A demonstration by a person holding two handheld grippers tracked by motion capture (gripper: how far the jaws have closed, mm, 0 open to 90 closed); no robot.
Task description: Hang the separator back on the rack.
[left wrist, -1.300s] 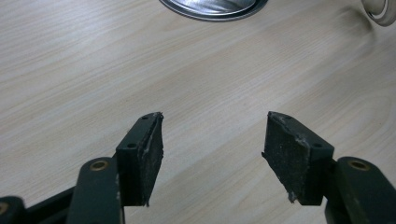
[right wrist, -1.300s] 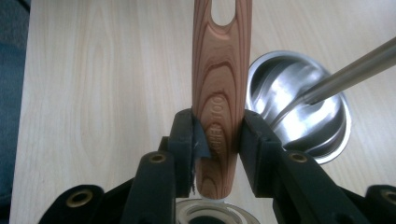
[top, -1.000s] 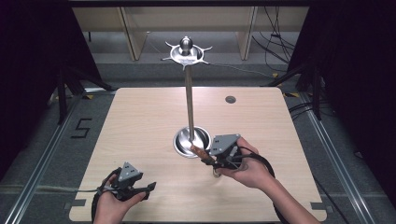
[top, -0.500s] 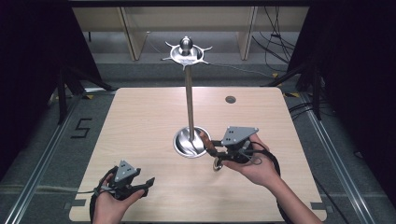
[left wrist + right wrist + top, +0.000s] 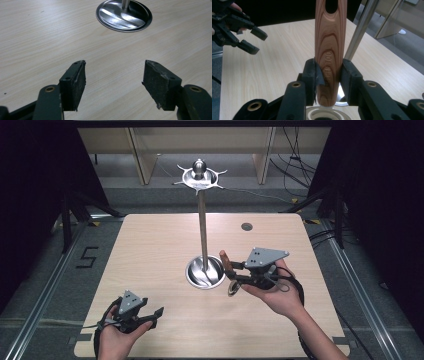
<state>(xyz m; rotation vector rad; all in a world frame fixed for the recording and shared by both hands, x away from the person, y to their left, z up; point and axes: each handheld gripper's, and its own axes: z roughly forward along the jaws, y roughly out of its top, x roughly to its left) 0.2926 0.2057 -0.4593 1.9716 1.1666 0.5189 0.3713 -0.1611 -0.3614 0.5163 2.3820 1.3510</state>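
Metal stand (image 5: 204,270) mid-table (image 5: 150,250); wooden handle (image 5: 226,262) just right.

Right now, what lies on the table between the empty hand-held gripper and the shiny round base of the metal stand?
Nothing: bare pale wooden tabletop separates the left hand-held gripper from the steel base, as the left gripper view shows.

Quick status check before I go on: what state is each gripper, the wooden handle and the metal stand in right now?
Right gripper: shut on the wooden handle.
Wooden handle: clamped between the jaws, raised off the table beside the stand's pole, hanging hole clear.
Left gripper: open, nothing between the jaws, low over the table.
Metal stand: upright, hooks at the top bare.
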